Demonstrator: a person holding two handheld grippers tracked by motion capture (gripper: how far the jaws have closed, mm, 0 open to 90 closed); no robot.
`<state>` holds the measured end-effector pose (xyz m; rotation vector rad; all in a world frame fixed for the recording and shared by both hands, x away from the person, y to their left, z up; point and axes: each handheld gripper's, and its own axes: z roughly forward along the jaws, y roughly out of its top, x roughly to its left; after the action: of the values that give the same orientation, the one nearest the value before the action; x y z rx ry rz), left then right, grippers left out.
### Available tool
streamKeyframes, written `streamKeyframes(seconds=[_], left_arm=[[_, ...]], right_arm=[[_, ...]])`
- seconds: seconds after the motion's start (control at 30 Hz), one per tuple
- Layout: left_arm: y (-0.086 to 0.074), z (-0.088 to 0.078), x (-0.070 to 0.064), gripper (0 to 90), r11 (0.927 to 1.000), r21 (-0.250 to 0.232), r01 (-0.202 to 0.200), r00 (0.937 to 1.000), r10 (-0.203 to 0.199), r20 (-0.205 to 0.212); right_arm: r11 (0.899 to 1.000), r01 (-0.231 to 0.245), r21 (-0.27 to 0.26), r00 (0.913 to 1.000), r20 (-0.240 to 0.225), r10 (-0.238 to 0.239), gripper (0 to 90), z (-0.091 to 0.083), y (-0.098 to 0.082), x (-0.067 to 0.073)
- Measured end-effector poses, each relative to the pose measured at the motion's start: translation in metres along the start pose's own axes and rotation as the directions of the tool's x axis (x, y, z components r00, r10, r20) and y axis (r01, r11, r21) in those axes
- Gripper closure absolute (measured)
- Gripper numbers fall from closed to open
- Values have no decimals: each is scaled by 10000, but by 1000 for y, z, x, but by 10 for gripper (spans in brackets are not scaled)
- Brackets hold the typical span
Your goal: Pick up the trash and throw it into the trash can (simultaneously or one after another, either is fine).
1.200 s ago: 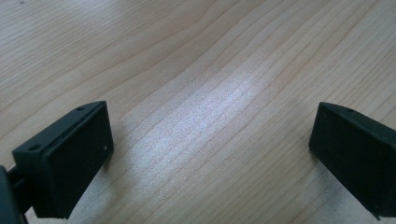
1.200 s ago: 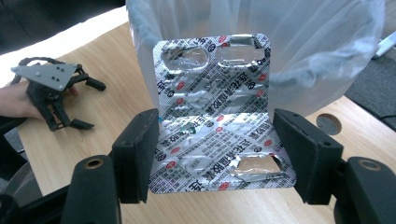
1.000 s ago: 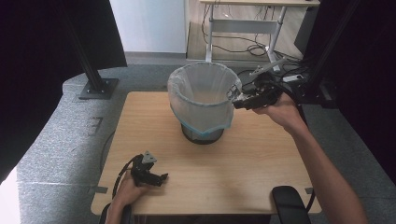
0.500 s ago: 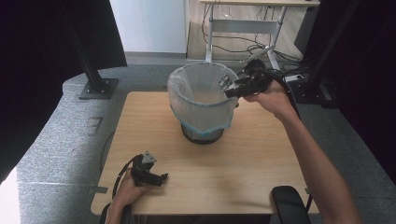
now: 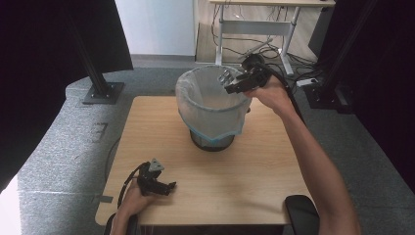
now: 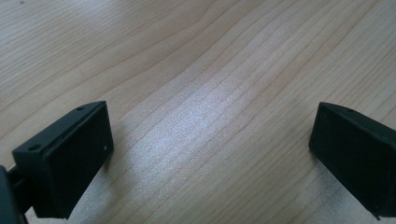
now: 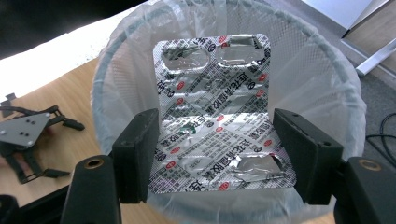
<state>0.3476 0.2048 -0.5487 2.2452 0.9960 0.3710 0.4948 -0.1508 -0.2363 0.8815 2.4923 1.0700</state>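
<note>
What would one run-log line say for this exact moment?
right gripper: shut on blister pack, above lined bin | left gripper: open, holding nothing, low over table

High view: fixed, above person's side, facing forward and down; takes in whole table (image 5: 254, 176) and lined bin (image 5: 211, 110) at middle distance
Left gripper view: rides low, very close to tabletop (image 6: 210, 93), along own jaws
Right gripper view: looks down into bin (image 7: 327, 93) from near; shares bin, table and left gripper (image 7: 28, 135) with high view (image 5: 155, 182)
</note>
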Motion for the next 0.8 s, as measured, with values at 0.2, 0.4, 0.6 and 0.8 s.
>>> streamKeyframes(seconds=[0.2,0.4,0.6,0.8], left_arm=[[0,0,0,0,10000,-8,1,10000,-1,2],[0,0,0,0,10000,-9,-2,10000,2,2],[0,0,0,0,10000,-4,-10,10000,10,-8],[0,0,0,0,10000,-3,-17,10000,17,-18]], right_arm=[[10000,-29,36,10000,60,29,335,18,3,-3],[9997,-22,226,9997,256,16,334,35,3,-5],[9986,22,535,9995,316,-39,334,51,0,-5],[9936,61,1127,10000,-66,-54,206,67,-3,-4]])
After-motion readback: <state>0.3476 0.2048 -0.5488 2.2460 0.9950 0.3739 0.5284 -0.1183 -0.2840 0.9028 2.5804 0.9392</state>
